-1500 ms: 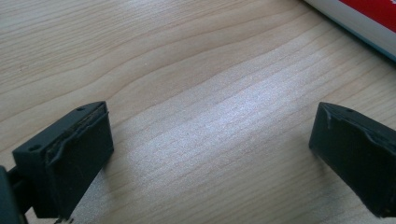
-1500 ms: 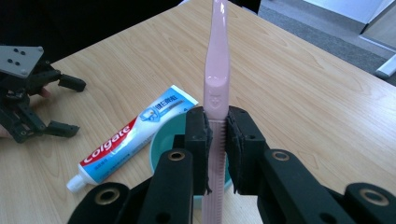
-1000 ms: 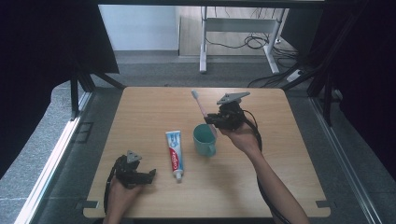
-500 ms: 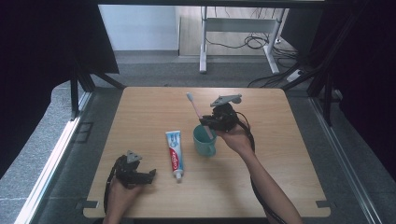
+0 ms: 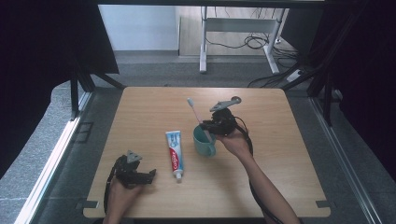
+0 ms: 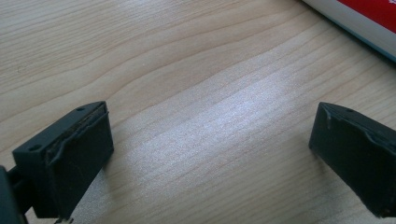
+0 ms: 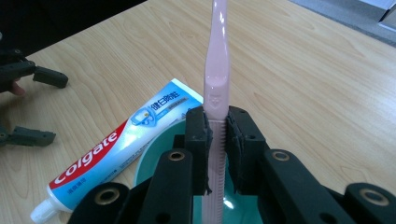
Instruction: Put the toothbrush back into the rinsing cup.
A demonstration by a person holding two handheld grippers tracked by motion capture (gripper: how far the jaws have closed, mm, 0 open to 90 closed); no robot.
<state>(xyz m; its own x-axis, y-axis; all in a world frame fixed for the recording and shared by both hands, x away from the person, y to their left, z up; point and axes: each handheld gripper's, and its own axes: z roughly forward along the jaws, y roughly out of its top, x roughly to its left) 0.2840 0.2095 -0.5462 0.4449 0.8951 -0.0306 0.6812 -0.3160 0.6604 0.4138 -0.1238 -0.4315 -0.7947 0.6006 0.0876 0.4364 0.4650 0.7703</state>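
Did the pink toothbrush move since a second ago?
Yes. The right gripper holds the toothbrush and has carried it down toward the near edge of the table; its handle end now dips into the green cup, which stayed put.

A light wooden surface [image 5: 289,154] stands on grey carpeted floor [image 5: 42,154]. Dark curtains [image 5: 42,51] hang at upper left and upper right of the frame. At top centre a white desk frame [image 5: 203,46] stands on paler flooring, with black cables [image 5: 252,42] coiled behind it. Soft daylight falls from above.
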